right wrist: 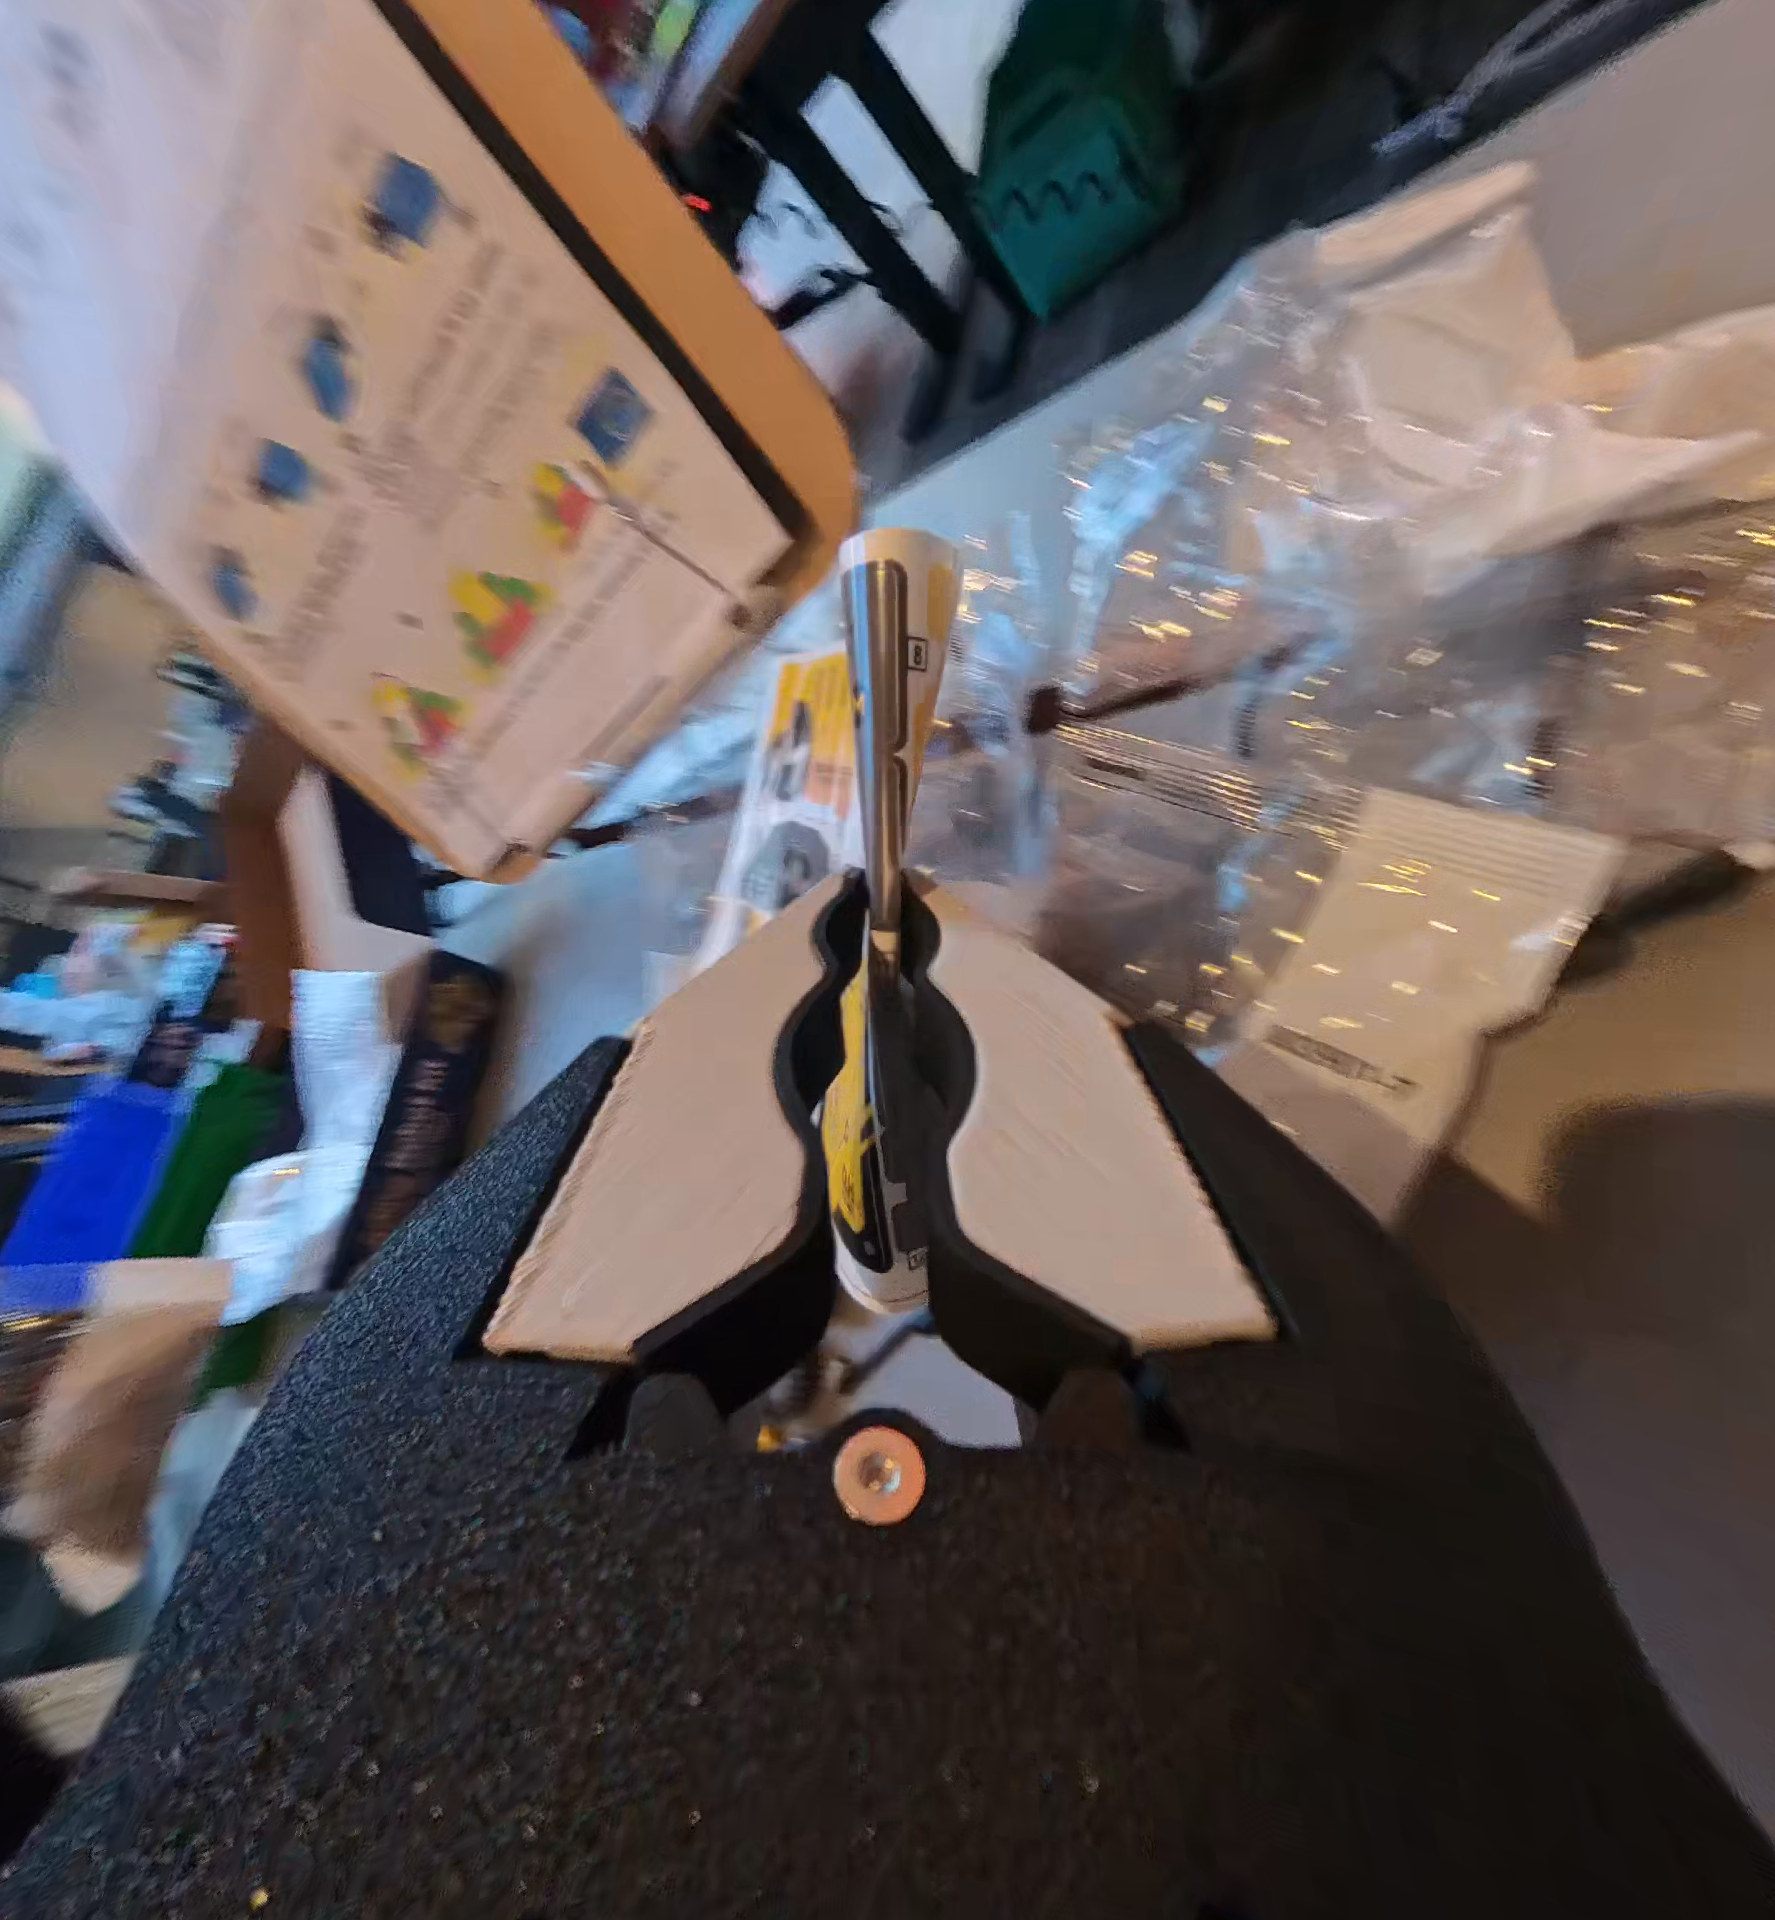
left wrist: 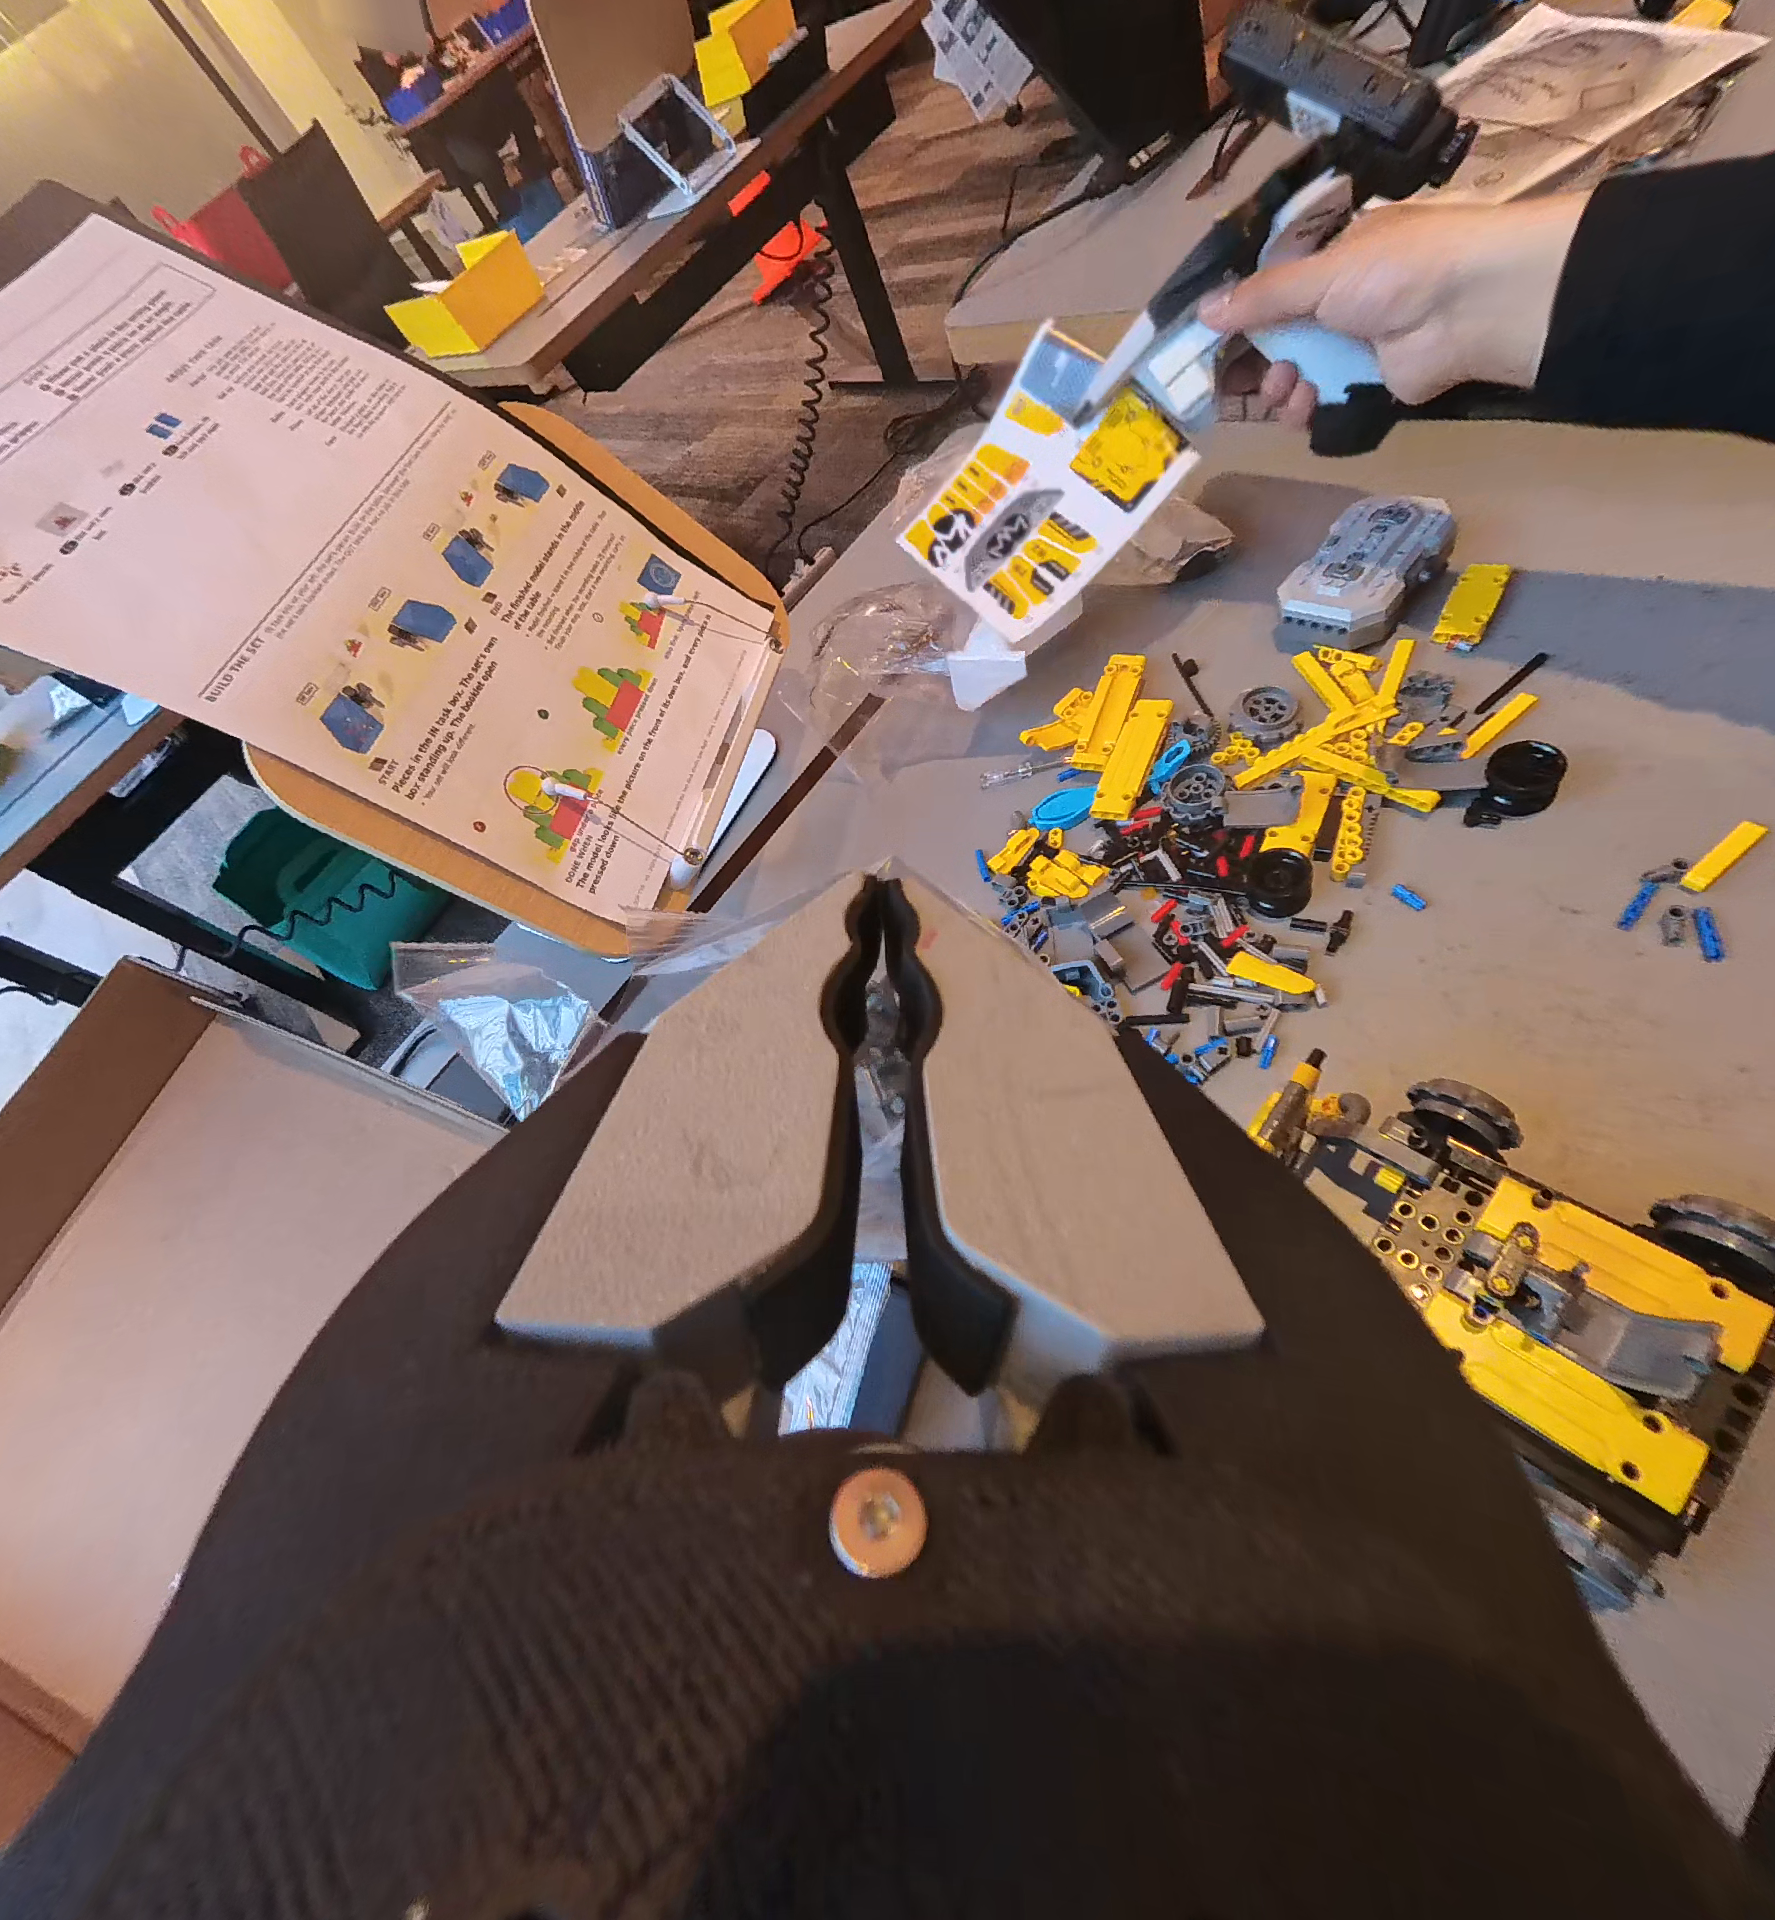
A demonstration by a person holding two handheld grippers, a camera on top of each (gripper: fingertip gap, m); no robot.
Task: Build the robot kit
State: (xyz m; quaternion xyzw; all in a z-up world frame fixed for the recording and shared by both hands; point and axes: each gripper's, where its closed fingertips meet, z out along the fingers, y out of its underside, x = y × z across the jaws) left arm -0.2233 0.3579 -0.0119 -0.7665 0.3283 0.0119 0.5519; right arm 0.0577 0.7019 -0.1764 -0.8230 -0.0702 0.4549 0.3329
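Observation:
My left gripper (left wrist: 881,891) is shut, with its tips pinching the edge of a clear plastic bag (left wrist: 717,914) above the grey table's (left wrist: 1589,987) left edge; crinkled plastic shows through the gap between the fingers. My right gripper (right wrist: 883,904), held by a hand with a black sleeve, is shut on a white sticker sheet (right wrist: 888,727) with yellow, black and grey stickers. From the left wrist view that gripper (left wrist: 1122,410) holds the sheet (left wrist: 1039,530) in the air above the table's far side. A pile of yellow, grey and black building pieces (left wrist: 1257,821) lies below it.
A partly built yellow vehicle (left wrist: 1589,1320) sits at the right. A grey block (left wrist: 1366,561) lies beyond the pile. A printed instruction sheet on a wooden stand (left wrist: 343,551) leans at the left, with a cardboard box (left wrist: 135,1299) below. Crumpled clear bags (right wrist: 1382,623) lie ahead of the right gripper. About 50 centimeters separates my left fingertips from my right.

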